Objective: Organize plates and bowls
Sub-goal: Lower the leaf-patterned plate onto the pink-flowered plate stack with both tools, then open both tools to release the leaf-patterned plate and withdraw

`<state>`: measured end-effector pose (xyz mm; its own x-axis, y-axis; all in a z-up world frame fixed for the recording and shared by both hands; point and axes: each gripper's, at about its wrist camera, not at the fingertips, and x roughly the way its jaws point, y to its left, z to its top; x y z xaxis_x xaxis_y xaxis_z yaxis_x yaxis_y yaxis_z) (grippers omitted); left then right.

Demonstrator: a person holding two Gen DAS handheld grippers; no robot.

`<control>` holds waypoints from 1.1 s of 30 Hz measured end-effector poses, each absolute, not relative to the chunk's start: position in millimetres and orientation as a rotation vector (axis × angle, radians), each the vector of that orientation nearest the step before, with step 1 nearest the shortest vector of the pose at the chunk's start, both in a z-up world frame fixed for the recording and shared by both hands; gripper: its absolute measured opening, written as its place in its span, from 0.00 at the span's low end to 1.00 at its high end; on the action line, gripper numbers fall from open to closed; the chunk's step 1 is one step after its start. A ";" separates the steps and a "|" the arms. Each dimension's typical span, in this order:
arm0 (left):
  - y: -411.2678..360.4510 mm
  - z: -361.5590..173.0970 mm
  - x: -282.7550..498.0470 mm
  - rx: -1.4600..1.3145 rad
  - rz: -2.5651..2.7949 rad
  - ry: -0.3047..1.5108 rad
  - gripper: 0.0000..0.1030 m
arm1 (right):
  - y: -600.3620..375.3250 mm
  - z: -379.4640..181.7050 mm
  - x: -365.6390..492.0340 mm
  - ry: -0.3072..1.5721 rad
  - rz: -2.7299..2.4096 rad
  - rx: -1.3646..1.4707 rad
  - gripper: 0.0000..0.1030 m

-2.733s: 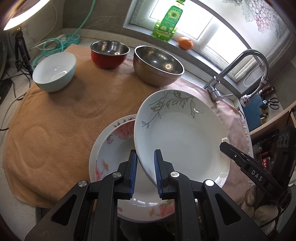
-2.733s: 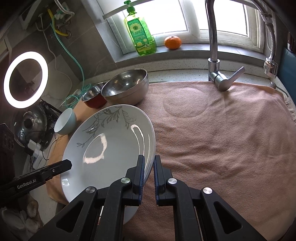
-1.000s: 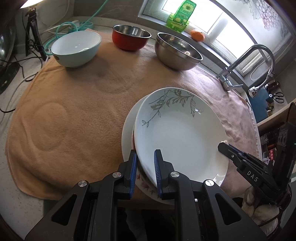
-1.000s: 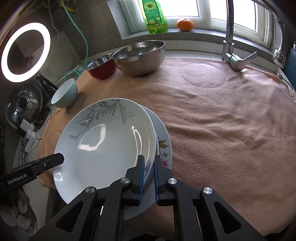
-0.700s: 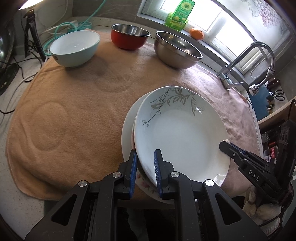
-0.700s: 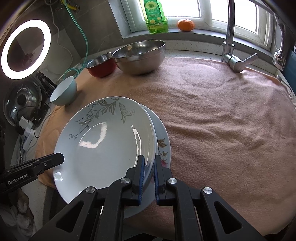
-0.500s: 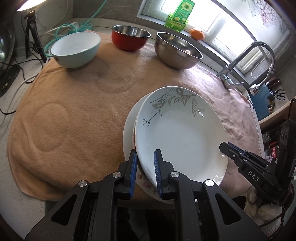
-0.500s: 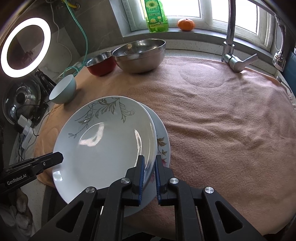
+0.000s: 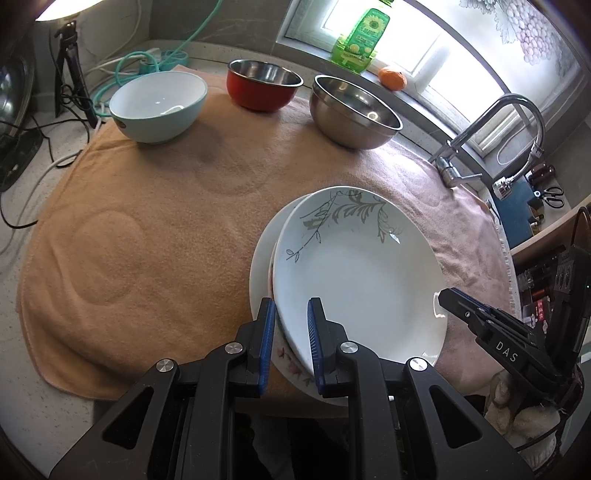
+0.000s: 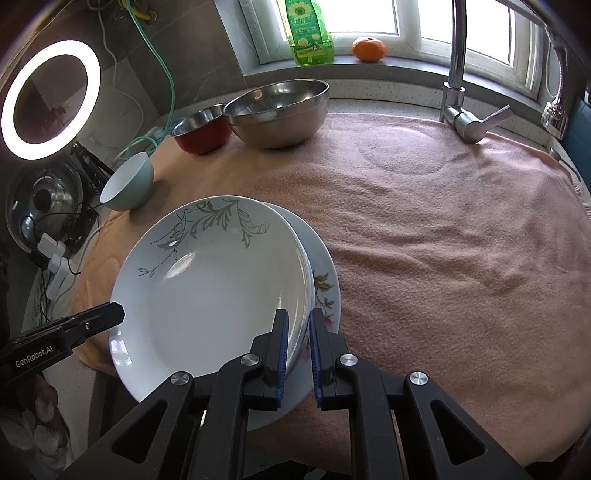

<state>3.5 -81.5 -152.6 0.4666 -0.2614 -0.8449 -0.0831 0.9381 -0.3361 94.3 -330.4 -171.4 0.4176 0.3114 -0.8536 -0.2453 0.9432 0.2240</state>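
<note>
A white plate with a grey leaf pattern (image 9: 362, 273) rests on a flowered plate (image 9: 262, 258) near the towel's front edge. It also shows in the right wrist view (image 10: 210, 288), over the flowered plate (image 10: 327, 291). My left gripper (image 9: 290, 332) has its jaws slightly parted around the leaf plate's near rim. My right gripper (image 10: 297, 339) has its jaws slightly parted around the opposite rim. A light blue bowl (image 9: 159, 105), a red bowl (image 9: 264, 88) and a large steel bowl (image 9: 354, 110) stand in a row at the back.
An orange-pink towel (image 9: 147, 221) covers the counter. A faucet (image 10: 458, 70) stands at the back right. A green soap bottle (image 10: 306, 29) and an orange (image 10: 368, 48) sit on the windowsill. A ring light (image 10: 50, 99) and cables lie left of the towel.
The leaf plate has come down onto the flowered plate. Both grippers' jaws have loosened slightly around its rim in the last half second.
</note>
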 end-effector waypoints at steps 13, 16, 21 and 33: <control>-60.7 -136.9 -7.2 -0.378 -0.110 1.043 0.16 | -330.6 -143.0 87.8 1.025 0.354 0.100 0.20; -54.4 -134.4 -9.7 -0.378 -0.110 1.041 0.16 | -330.0 -137.8 85.5 1.015 0.351 0.111 0.24; -43.8 -130.7 -11.0 -0.398 -0.110 1.038 0.16 | -330.9 -130.7 84.4 1.006 0.342 0.133 0.25; -37.7 -115.0 12.2 -0.440 -0.146 1.029 0.16 | -343.3 -107.0 100.8 0.990 0.324 0.154 0.28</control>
<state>12.2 -37.7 -115.0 0.5147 -0.3206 -0.7952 -0.0866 0.9033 -0.4202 100.8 -343.3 -107.0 0.5059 0.3368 -0.7941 -0.1977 0.9414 0.2733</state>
